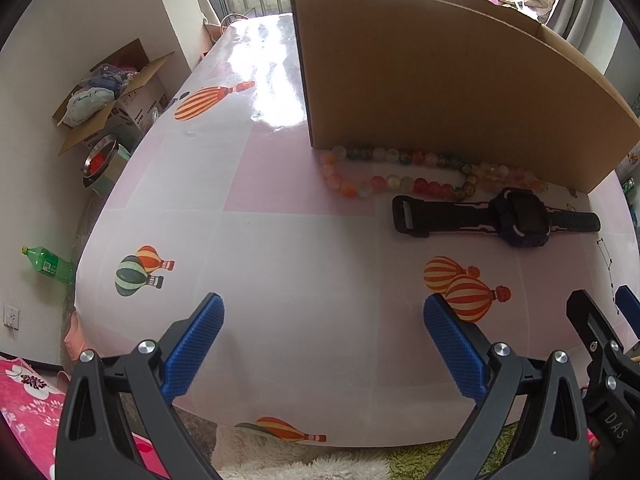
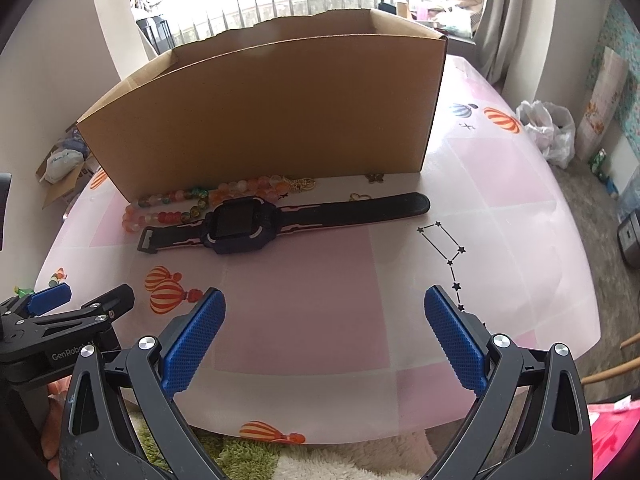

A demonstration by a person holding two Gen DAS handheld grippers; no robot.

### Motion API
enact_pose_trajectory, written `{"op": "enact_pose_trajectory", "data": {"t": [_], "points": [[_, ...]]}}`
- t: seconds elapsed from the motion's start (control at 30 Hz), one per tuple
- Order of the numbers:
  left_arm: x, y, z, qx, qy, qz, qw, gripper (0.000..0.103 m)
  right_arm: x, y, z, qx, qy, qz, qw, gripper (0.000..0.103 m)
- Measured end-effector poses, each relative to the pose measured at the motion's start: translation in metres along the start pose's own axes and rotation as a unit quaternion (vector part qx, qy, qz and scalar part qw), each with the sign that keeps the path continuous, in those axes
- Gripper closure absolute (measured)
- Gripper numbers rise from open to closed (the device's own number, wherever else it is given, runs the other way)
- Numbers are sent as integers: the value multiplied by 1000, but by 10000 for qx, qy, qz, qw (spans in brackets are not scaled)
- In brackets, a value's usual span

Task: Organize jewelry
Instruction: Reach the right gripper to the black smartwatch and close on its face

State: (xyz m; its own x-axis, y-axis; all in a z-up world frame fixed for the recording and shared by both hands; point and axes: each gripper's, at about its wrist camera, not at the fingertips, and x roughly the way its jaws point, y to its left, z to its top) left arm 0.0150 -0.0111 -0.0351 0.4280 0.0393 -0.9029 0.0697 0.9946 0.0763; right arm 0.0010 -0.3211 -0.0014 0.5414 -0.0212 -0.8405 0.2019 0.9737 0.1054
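Blue ribbed fingers (image 2: 454, 342) of the right gripper (image 2: 324, 334) and left gripper (image 1: 324, 336) spread wide, empty, above the glossy counter (image 1: 280, 264). Farther off, a black rubbery watch (image 2: 240, 226) lies beside round glassy beads (image 1: 372, 182), which touch a cardboard box (image 2: 272, 108).

A desk (image 2: 304, 320) covered with a glossy pink-and-white checked cloth printed with striped hot-air balloons and a star constellation carries everything. At its far side stands an open brown cardboard box (image 2: 272, 112), upright, its front wall facing the cameras. Along the foot of that wall lies a looped string of orange, white and green glass beads (image 2: 200, 200), touching the box. Just in front lies a black smartwatch with a pink-lined strap (image 2: 240, 224), stretched flat. A small gold heart charm (image 2: 359, 197) rests near its strap.
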Motion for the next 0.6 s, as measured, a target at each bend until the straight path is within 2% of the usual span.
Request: {"op": "enact_pose_trajectory", "data": {"t": [0.17, 0.3, 0.43, 0.6], "points": [[8, -3, 4, 132, 39, -80, 9999, 4, 6, -7, 5, -38, -100, 168, 9998, 8], [15, 5, 8, 175, 66, -302, 9994, 4, 5, -7, 11, -276, -363, 370, 9983, 8], [16, 7, 10, 288, 83, -393, 9988, 4, 3, -8, 22, -540, -565, 762, 9940, 8], [18, 9, 10, 312, -66, -433, 9986, 4, 7, 3, 41, -954, -460, 1366, 9849, 13]]}}
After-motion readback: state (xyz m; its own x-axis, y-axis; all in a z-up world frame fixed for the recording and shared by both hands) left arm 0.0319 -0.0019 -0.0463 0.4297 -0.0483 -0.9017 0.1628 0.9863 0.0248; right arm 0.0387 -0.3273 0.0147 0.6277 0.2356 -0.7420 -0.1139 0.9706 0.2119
